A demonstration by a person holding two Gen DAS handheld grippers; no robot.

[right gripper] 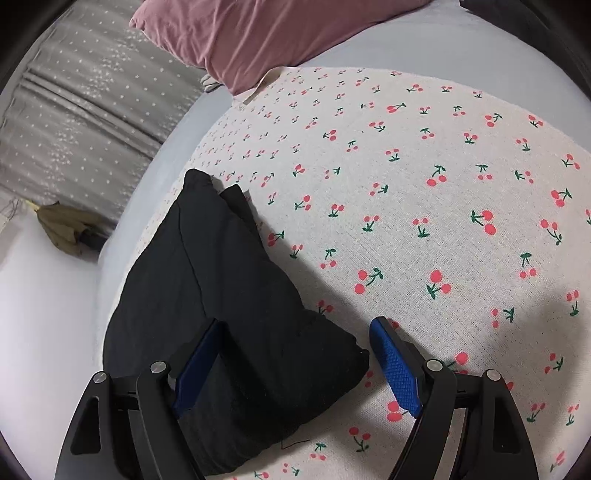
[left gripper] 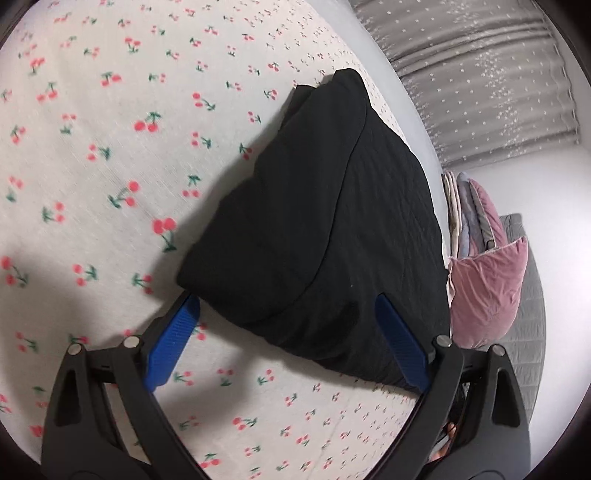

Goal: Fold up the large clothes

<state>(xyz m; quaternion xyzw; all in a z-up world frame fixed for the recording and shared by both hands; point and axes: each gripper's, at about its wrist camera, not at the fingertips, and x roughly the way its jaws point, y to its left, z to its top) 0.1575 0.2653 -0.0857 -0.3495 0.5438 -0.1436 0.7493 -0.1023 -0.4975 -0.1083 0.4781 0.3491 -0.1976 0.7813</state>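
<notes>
A folded black garment point(left gripper: 314, 221) lies as a thick bundle on the cherry-print sheet point(left gripper: 110, 147), near the bed's edge. In the left wrist view my left gripper point(left gripper: 286, 299) stands open around the bundle's near end. One blue pad sits beside its corner and the other lies over the fabric. In the right wrist view the same black garment point(right gripper: 221, 288) runs away from me along the edge of the cherry-print sheet point(right gripper: 443, 184). My right gripper point(right gripper: 298, 323) is wide open over the garment's near corner. Its left pad rests against the cloth and its right pad stands clear of it.
A pink pillow point(right gripper: 258, 33) lies at the head of the bed, and the pink pillow point(left gripper: 487, 284) also shows beside folded linens point(left gripper: 465, 206). Grey star-patterned curtains point(left gripper: 480, 74) hang beyond the bed. A brown crumpled thing point(right gripper: 62, 229) lies on the pale floor.
</notes>
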